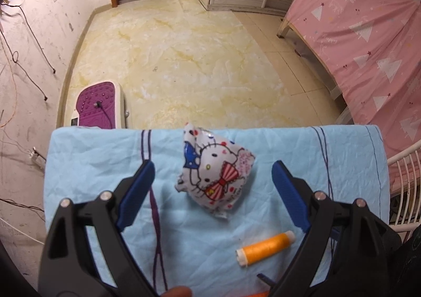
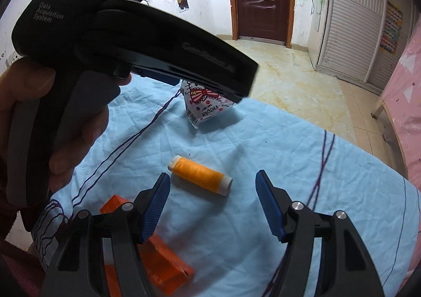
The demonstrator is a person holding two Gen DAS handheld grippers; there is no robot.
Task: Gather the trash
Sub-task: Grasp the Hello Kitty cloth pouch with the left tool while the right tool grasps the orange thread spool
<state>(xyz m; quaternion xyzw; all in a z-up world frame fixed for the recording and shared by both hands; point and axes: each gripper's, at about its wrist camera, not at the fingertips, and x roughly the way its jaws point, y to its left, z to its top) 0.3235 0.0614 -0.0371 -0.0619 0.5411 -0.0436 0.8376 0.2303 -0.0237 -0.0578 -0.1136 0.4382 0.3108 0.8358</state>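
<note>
A crumpled white Hello Kitty wrapper point(image 1: 214, 170) lies on the light blue cloth point(image 1: 92, 155) covering the table. My left gripper point(image 1: 213, 169) is open with its blue fingers on either side of the wrapper, not touching it. The wrapper also shows in the right wrist view point(image 2: 208, 105), partly hidden behind the left gripper's black body point(image 2: 147, 42). An orange thread spool point(image 2: 200, 175) lies on the cloth just ahead of my open, empty right gripper point(image 2: 211, 182). The spool also shows in the left wrist view point(image 1: 265, 248).
An orange box point(image 2: 160, 265) lies under my right gripper's left finger. A purple and white floor device point(image 1: 98, 106) stands beyond the table's far edge. A bed with a pink sheet point(image 1: 368, 42) is on the right. A white metal rack point(image 1: 405, 186) stands by the table's right edge.
</note>
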